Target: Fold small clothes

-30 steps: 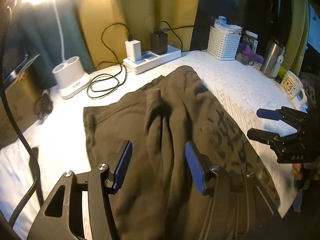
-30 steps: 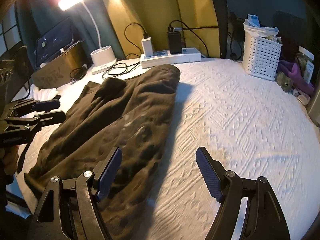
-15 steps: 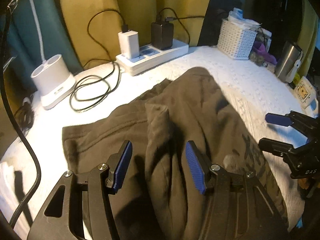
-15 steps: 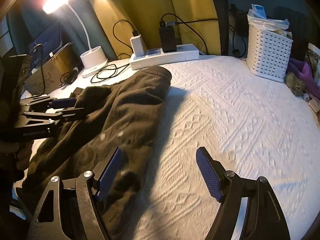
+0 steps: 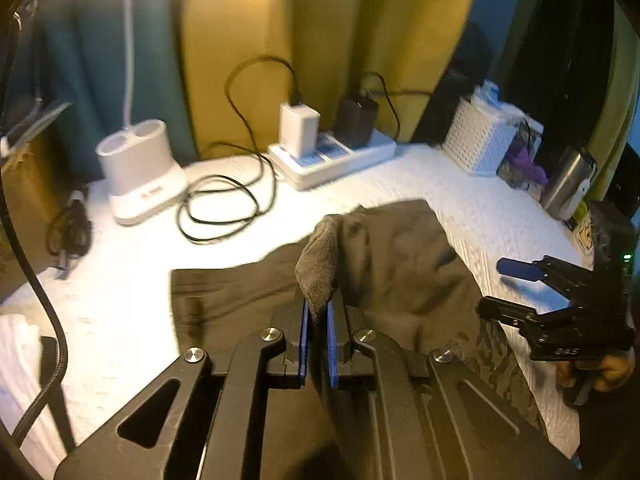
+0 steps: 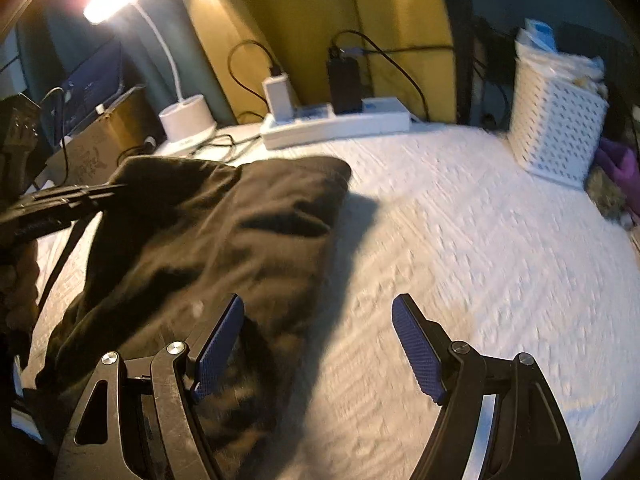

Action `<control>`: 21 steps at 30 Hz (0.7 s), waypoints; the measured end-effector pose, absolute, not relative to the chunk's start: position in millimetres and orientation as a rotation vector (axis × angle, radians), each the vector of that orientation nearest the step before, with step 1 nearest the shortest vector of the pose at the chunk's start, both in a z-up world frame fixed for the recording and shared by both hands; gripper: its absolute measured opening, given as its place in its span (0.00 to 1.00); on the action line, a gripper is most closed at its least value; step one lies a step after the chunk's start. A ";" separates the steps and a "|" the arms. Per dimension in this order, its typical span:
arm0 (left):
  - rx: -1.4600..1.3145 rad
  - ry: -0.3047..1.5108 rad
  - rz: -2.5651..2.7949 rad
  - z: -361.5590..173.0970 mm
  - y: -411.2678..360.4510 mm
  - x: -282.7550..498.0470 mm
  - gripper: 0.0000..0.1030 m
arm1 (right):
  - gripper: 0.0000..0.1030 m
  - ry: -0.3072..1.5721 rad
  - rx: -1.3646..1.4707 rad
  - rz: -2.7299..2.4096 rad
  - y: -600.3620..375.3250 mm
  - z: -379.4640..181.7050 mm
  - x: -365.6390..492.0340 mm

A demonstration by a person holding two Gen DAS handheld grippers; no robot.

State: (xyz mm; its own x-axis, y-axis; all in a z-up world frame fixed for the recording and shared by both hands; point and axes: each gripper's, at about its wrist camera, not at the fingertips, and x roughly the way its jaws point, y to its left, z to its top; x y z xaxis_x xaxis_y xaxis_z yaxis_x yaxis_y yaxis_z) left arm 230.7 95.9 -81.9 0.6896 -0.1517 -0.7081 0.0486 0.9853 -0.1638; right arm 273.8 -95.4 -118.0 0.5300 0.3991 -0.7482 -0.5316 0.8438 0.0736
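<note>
Now closed: left fingers (image 5: pixel 318 320), just clamped on a ridge of garment (image 5: pixel 400 264) on table (image 5: pixel 460 176). Right fingers (image 6: pixel 318 354) wide apart, empty, astride garment's near edge. Risk: thin pinch slipping, fold collapsing.

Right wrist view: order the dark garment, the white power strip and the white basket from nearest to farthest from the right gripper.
From the right gripper, which is open:
1. Dark garment, just ahead on the left, by its left finger.
2. White basket, far right.
3. White power strip, at the back, centre.
The basket and the strip are close to call.
</note>
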 end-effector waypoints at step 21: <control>-0.291 0.891 -0.043 -131.1 168.9 238.1 0.06 | 0.76 0.867 -0.196 0.580 -40.7 -126.8 316.3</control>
